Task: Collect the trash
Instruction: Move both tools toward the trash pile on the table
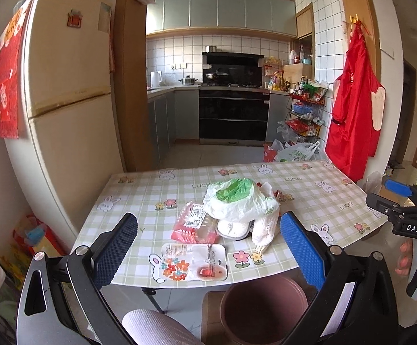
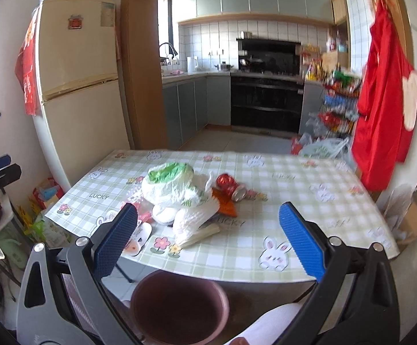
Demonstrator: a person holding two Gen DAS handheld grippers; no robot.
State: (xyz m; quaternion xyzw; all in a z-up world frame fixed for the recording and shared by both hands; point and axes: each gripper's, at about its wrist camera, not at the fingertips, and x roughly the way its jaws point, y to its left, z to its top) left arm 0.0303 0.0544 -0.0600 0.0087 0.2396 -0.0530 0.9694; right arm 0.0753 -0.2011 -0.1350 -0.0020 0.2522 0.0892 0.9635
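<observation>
Trash sits in one heap mid-worktop (image 2: 309, 201): one white-and-green plastic bag (image 2: 169, 185), one red can (image 2: 231, 187) at its 3 o'clock, one flat packet (image 1: 194, 261) at 6. One empty bin (image 2: 179, 307) below. Left tool (image 1: 208, 247) and right tool (image 2: 208, 238) both spread, holding nothing.

Trash pile (image 1: 231, 212) mid-table, bare tablecloth (image 1: 317, 198) right, bin (image 1: 261, 310) below edge

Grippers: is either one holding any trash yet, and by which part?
Nothing is held. The left gripper and right gripper are both open, short of the trash pile.
</observation>
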